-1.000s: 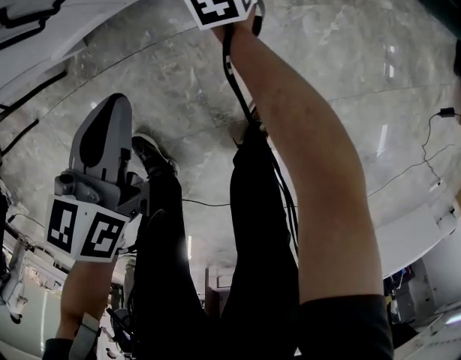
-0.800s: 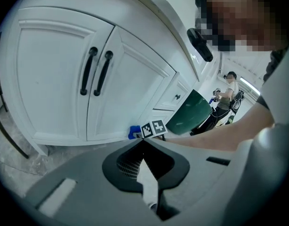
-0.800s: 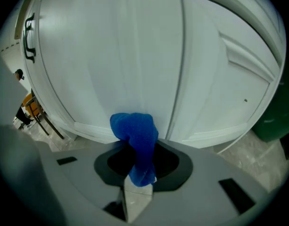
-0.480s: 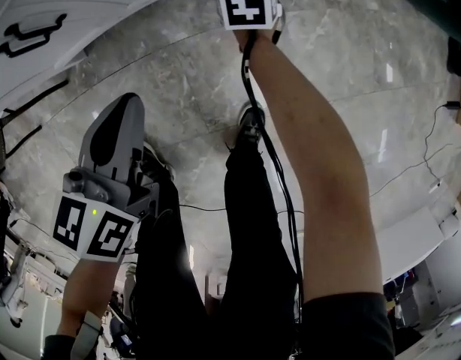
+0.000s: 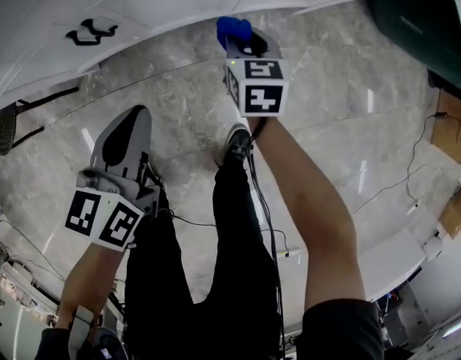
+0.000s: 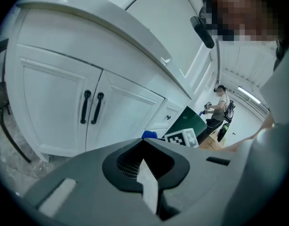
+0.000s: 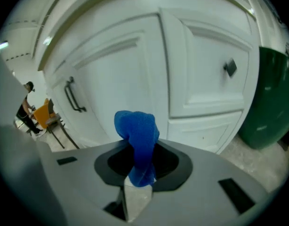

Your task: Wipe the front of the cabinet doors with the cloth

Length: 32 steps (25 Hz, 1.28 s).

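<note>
Clamped on the cloth (image 7: 136, 133), between the fingers (image 7: 132, 204) of the right gripper (image 7: 137, 180). Bunched into a fuzzy blue wad, standing up out of the grip and flopping over at the top. Aimed at the cabinet doors (image 7: 121, 65), yet by the look of it near the white panels rather than touching them.

Over at the left gripper (image 6: 143, 171): pressed together, nothing between. Held low and off to the side, well apart from the doors.

Reads as the approach step: cloth in hand, facing the door fronts, no wiping contact yet. Next calls for pushing the wad forward until it flattens against a panel, then sweeping across. Calls also for care around the dark handles (image 7: 73, 95) and the square knob (image 7: 230, 68) on the neighbouring front.

Worth noting how little fabric sticks out past the grip. Probably a small contact patch, so many overlapping passes, and some risk of rubbing the paint with the grey gripper body instead of cloth.

Further out: grey marbled floor (image 5: 178, 88) below, and a dark green object (image 7: 276, 102) just beside the cabinet's right end.
</note>
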Tool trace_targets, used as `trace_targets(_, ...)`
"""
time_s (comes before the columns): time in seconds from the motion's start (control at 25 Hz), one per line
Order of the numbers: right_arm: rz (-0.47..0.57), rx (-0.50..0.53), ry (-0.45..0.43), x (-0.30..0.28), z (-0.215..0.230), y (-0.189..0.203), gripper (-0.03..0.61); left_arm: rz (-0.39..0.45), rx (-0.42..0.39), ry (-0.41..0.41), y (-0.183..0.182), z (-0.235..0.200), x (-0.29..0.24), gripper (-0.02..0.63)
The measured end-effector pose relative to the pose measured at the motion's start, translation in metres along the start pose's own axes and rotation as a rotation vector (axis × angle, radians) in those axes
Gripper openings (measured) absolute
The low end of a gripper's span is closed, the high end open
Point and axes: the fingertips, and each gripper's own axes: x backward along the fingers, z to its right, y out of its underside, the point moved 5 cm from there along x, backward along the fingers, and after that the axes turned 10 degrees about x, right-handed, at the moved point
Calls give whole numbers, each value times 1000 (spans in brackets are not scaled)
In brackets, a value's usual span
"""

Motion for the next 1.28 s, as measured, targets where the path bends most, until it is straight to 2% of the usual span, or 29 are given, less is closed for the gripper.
trace_targets(0.12, 112, 92, -43, 60, -39, -56, 86, 61, 14, -45, -34, 5, 35, 0)
trace_targets(0.24, 213, 83, -78, 124, -76, -119, 86, 106, 10, -74, -75, 20, 78, 0)
trace_targets(0.52, 404, 80, -184, 253, -136, -256, 86, 262, -102, -64, -179, 83, 171, 0)
trace_targets(0.64, 434, 46, -227, 310, -167, -292, 86, 305, -135, -52, -208, 118, 226, 0)
trace_targets(0.76, 473, 30, -229, 363, -186, -330, 86, 356, -151, -44, -238, 152, 274, 0)
trace_targets(0.96, 631, 69, -238, 432, -206, -408, 86, 499, -209, -22, -297, 192, 333, 0)
trace_targets(1.16, 738, 157, -255, 500, -233, -442, 86, 603, -250, -9, -310, 229, 388, 0)
trace_targets(1.28, 776, 209, -264, 523, -251, -454, 86, 637, -290, -42, -315, 234, 411, 2)
